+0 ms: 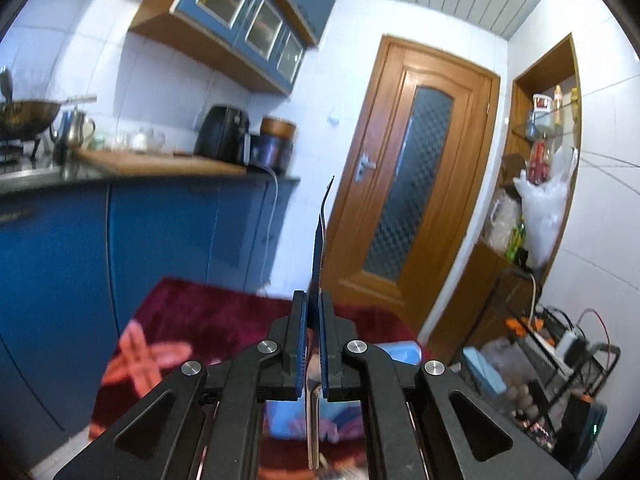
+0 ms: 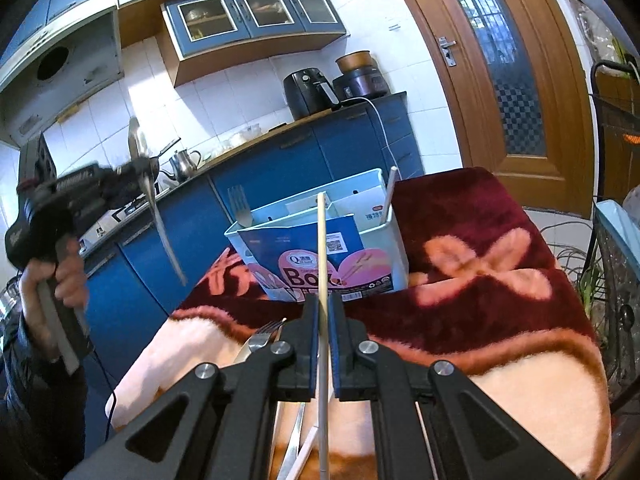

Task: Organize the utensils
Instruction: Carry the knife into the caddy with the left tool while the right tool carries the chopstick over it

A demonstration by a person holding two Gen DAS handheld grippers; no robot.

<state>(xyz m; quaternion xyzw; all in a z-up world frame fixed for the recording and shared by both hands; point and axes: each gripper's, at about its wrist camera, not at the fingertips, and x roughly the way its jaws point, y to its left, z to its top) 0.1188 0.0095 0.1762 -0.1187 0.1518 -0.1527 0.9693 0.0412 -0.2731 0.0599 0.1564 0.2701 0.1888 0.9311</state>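
right hand-held gripper [image 2: 323, 312] pinches a chopstick [image 2: 321, 248] just before the box [image 2: 320, 248]: light, stiff, slippery, so grip mid-shaft. left hand-held gripper [image 1: 313, 308] pinches a thin metal utensil [image 1: 320, 240], raised well left of box.

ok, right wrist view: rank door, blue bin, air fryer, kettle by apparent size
1. door
2. blue bin
3. air fryer
4. kettle

Bin sits nearer the camera than the counter items, so its lead over the fryer may be partly perspective. Fisheye also distorts the door at the edge.
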